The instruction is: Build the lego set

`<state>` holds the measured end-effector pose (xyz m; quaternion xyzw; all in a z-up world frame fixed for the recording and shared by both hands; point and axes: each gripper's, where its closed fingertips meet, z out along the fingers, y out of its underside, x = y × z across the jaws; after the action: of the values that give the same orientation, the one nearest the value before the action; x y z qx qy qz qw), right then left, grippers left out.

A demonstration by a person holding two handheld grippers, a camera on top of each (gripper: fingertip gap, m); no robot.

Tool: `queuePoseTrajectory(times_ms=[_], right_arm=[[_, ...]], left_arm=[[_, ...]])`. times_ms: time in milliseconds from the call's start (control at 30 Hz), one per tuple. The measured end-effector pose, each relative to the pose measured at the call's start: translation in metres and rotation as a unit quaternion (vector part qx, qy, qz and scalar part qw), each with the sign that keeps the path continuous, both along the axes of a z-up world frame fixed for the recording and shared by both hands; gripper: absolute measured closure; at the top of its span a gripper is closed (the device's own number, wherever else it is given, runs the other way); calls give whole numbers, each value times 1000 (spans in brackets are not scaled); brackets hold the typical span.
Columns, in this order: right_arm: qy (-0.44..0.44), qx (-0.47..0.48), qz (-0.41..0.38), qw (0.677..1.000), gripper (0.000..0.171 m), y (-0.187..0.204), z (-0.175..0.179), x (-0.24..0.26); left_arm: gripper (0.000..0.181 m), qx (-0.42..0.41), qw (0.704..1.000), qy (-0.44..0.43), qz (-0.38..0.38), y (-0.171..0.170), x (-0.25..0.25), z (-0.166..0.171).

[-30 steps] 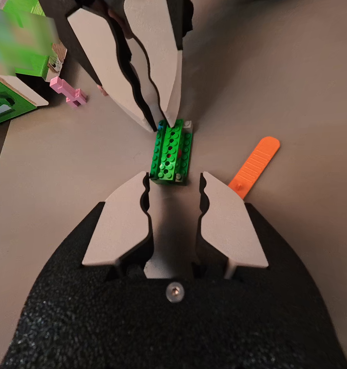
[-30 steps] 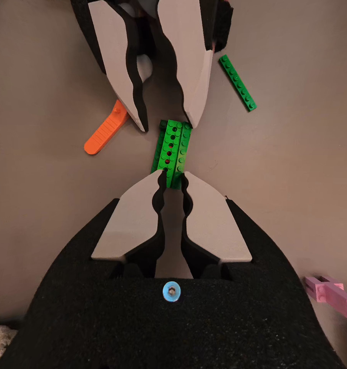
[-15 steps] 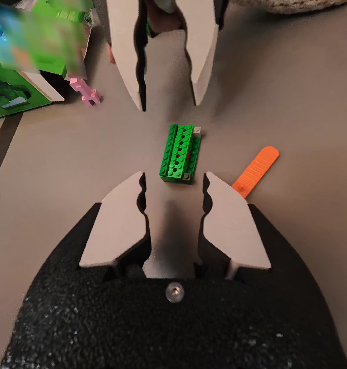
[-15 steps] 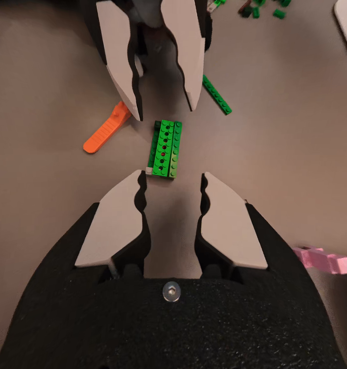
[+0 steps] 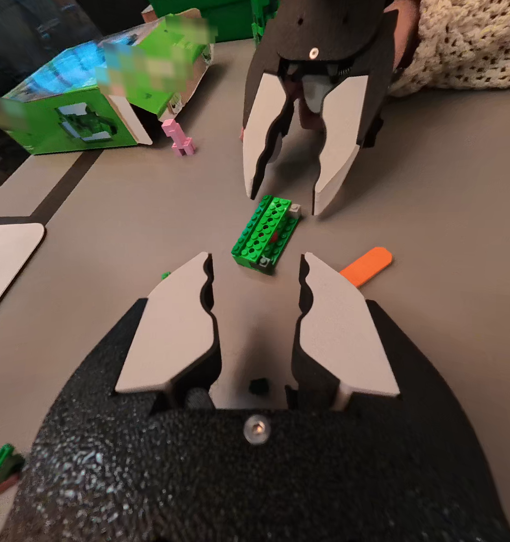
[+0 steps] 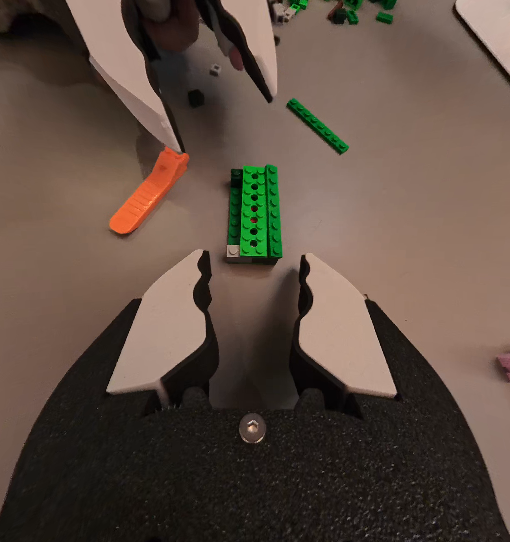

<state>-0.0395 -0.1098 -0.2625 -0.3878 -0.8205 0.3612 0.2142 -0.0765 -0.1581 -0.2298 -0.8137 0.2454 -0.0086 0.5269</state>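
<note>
Both tools, left tool (image 5: 256, 258) and right tool (image 6: 255, 255), have drawn back released from the green assembly (image 6: 255, 212).

I can read no text, number or sign in either view. The one thing likely to carry print is the green set box (image 5: 72, 123) at the far left corner of the table (image 5: 101, 264) in my left wrist view; its printed faces are partly covered by mosaic patches, and what remains is picture artwork too blurred for me to make out letters. The bricks and the tools I see bear no legible marks.
</note>
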Motion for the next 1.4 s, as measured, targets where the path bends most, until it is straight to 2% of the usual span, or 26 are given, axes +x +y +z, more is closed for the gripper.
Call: queuePoseTrajectory(times_ms=[167,267,500,633,733,867,1267,1400], right_arm=[[-10,-6,17,1000,119,-9,-1,7],[-21,-12,38,999,123,-19,-2,13],[-13,-9,102,995,123,-34,1,27],[17,-75,112,991,124,-29,17,28],[59,-116,113,985,128,-23,34,26],[58,-149,105,981,128,-18,39,24],[45,-150,119,981,123,-19,34,22],[84,-129,132,979,116,-19,37,23]], left_arm=[[127,3,998,1,64,-8,3,4],[125,-25,994,3,105,-9,10,-2],[86,-99,983,19,155,-1,25,-28],[92,-93,984,9,150,14,22,-22],[93,-121,982,-1,147,21,17,-28],[95,-137,979,-15,152,24,12,-35],[110,-169,973,-51,148,22,15,-40],[110,-159,977,-52,136,23,15,-39]])
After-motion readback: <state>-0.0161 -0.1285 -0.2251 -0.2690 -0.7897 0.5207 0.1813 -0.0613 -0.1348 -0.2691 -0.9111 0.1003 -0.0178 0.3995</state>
